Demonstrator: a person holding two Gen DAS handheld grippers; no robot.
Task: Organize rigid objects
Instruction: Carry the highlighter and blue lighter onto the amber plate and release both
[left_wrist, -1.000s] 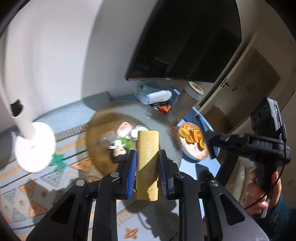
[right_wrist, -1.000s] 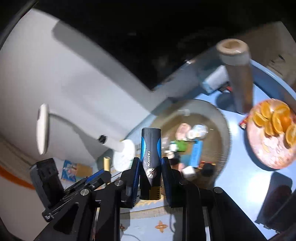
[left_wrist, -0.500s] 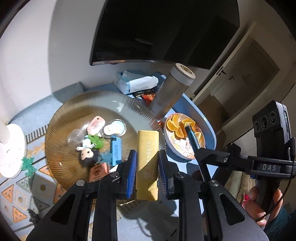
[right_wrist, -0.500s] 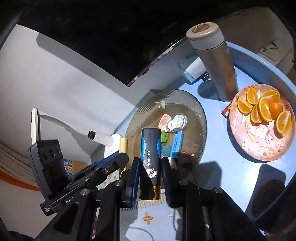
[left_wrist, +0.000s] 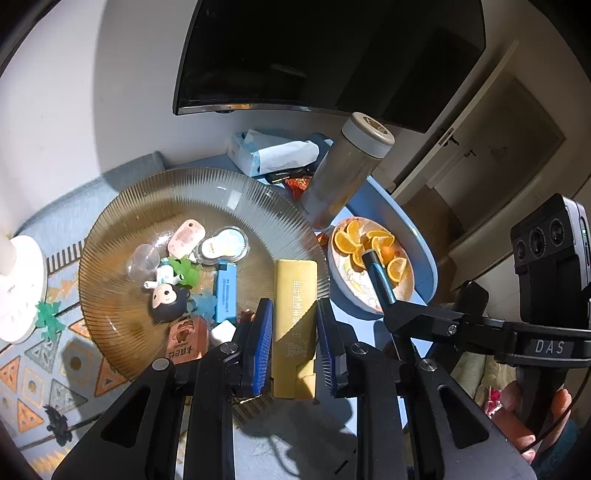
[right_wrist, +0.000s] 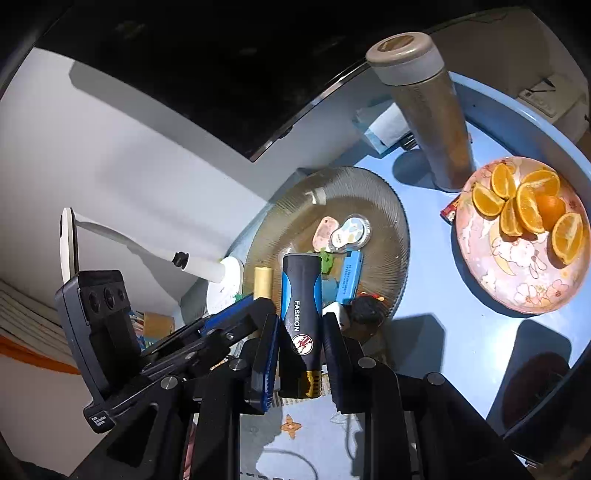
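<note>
left tongs (left_wrist: 291, 332): clamped on gold lighter (left_wrist: 295, 317)
right tongs (right_wrist: 301, 343): clamped on black-and-blue lighter (right_wrist: 301, 314)
glass plate (left_wrist: 122, 206): beneath both

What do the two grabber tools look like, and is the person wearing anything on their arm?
Both are black, angular frames with silver screws. The left gripper and right gripper have blue ribbed pads on their fingers. Each carries a dark box with three round lenses; one arm reads "DAS". A thin black cable runs past the hand, whose sleeve looks dark teal.

Sunlit white wall (left_wrist: 110, 92) behind a dark television (left_wrist: 325, 55).
</note>
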